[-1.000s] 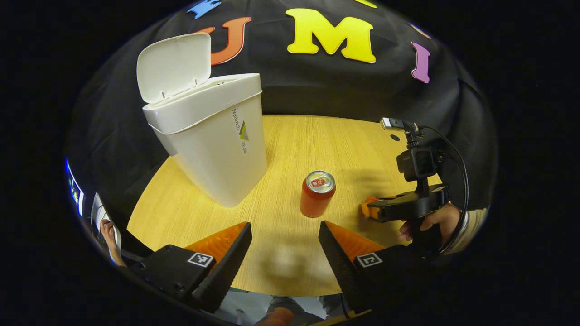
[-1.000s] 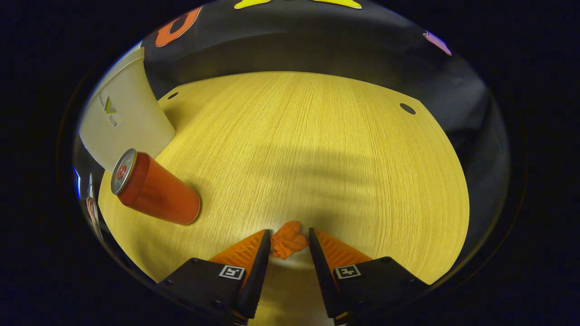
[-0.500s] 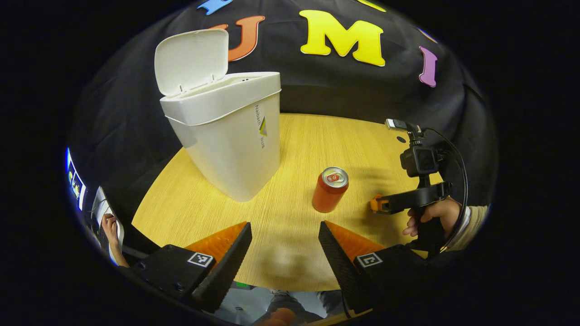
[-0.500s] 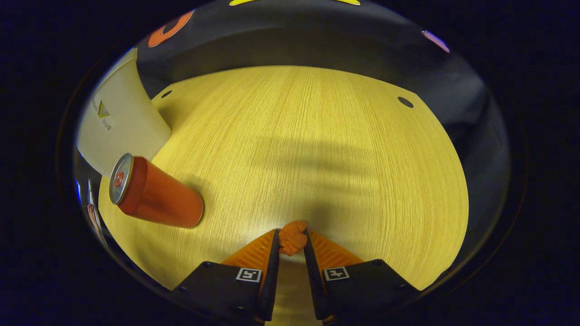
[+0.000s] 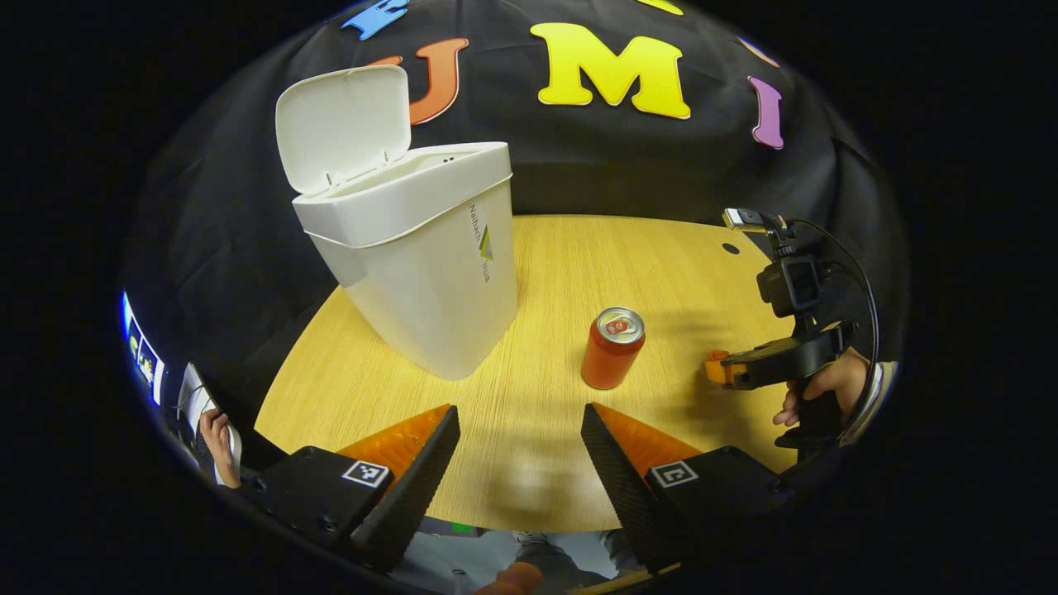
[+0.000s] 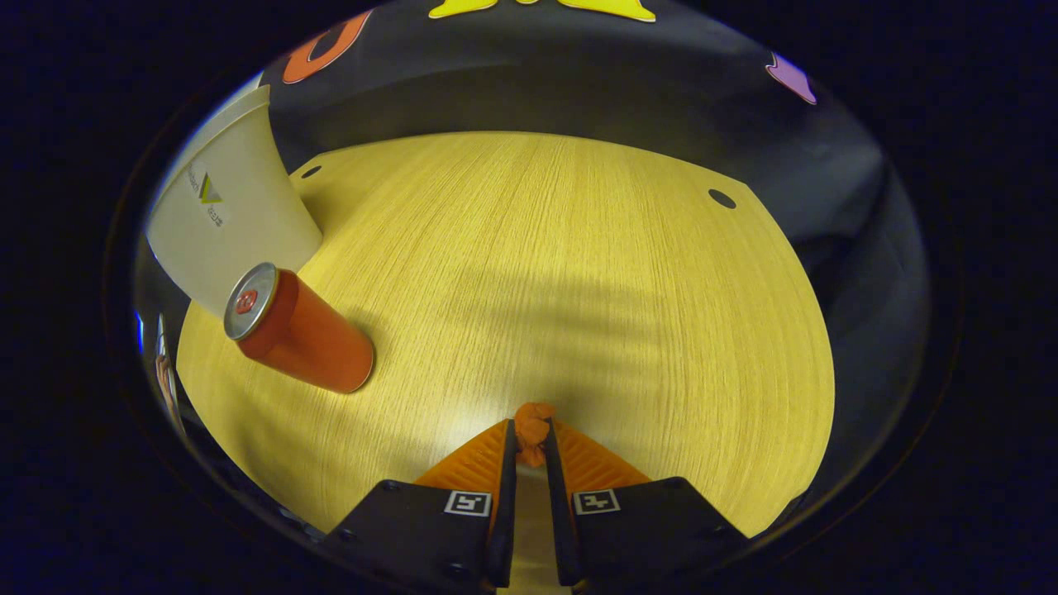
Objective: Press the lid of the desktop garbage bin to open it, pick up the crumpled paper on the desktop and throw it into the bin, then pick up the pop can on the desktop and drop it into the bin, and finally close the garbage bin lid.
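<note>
Right gripper [image 6: 529, 442] pinching the crumpled paper [image 6: 531, 423] over the wood-grain table [image 6: 579, 273].

Its two ribbed, wedge-shaped fingers are pressing a small orange wad, creased and lumpy, at their tips. The smooth cylindrical pop can [image 5: 612, 348] is standing upright ahead-left of them, beside the glossy white garbage bin [image 5: 430, 264], whose lid [image 5: 343, 124] is standing raised. The left gripper [image 5: 519, 450] is hanging wide open, holding nothing.

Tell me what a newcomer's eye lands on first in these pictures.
First the white bin, standing at the back left of the wooden table with its lid flipped up. Next the orange can, upright to the bin's right. Then the right tongs, shut on a crumpled orange paper.
</note>
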A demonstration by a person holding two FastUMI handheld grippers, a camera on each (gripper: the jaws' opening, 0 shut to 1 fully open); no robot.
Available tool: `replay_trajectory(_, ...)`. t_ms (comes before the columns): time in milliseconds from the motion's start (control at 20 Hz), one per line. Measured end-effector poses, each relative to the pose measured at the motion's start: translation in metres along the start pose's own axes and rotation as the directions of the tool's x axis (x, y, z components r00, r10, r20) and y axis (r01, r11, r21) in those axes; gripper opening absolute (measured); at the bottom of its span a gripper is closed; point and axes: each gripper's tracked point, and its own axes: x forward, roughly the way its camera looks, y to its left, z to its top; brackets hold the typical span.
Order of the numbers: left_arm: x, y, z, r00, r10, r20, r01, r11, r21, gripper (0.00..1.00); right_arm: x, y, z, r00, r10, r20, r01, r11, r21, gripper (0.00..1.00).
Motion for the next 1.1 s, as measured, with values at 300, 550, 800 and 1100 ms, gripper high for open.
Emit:
replay_trajectory(300, 0.011, 0.002, 0.017, 0.994, -0.084, 0.065, 0.082, 0.996, 0.032, 0.99, -0.08, 0.006, 0.07, 0.991, -0.007, 0.131, 0.002, 0.999, 0.038, 0.22)
replay_trajectory(550, 0.018, 0.014, 0.008, 0.989, -0.119, 0.083, 0.114, 0.991, 0.068, 0.99, -0.144, 0.039, 0.151, 0.962, -0.001, 0.273, 0.001, 1.0, -0.001, 0.22)
replay_trajectory(800, 0.02, 0.031, -0.011, 0.986, -0.154, 0.06, 0.151, 0.987, 0.055, 0.99, -0.174, 0.102, 0.211, 0.924, 0.036, 0.381, -0.007, 0.997, -0.079, 0.21)
replay_trajectory(1100, 0.005, 0.058, -0.013, 0.973, -0.203, 0.113, 0.195, 0.977, 0.082, 0.98, -0.194, 0.218, 0.271, 0.854, 0.176, 0.489, -0.075, 0.973, -0.219, 0.21)
